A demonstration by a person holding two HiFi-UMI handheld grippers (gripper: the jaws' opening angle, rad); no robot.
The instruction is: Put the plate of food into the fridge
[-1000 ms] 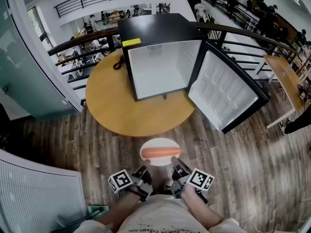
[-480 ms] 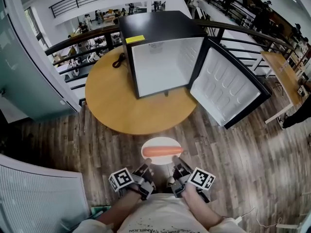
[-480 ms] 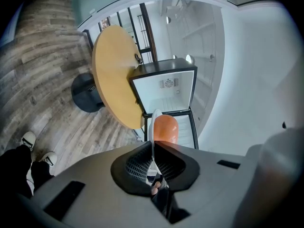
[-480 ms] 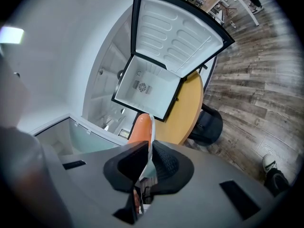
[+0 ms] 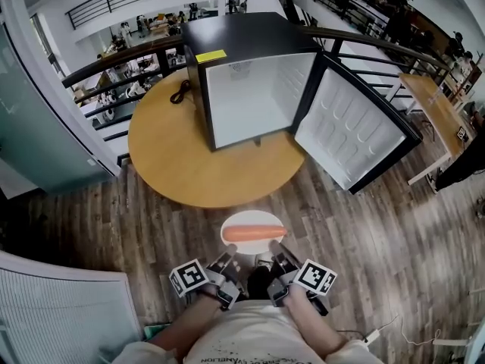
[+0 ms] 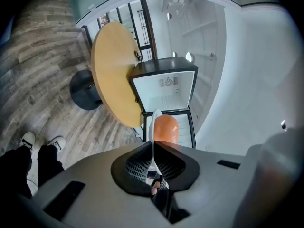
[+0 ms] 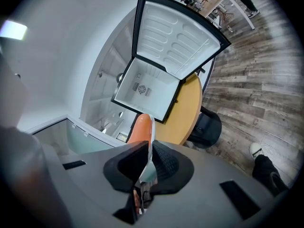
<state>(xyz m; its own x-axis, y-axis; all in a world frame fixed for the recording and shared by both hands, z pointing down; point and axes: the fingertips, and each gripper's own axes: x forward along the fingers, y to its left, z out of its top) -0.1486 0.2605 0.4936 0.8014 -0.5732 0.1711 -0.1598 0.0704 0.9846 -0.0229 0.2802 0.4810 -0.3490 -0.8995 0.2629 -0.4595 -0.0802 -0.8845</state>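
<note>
We see a round wooden table [image 5: 182, 165] standing on the plank floor [image 5: 91, 226]. A black fridge [image 5: 242, 51] sits at its far edge, its door [image 5: 352, 131] swung open past the right rim. A dark coiled cable [image 5: 180, 93] lies just left of the fridge.

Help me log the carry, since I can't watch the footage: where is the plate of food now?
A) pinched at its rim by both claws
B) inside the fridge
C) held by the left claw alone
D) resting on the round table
A: the left claw and the right claw are each shut on the rim of the plate, which holds the food over the floor, short of the table.
</note>
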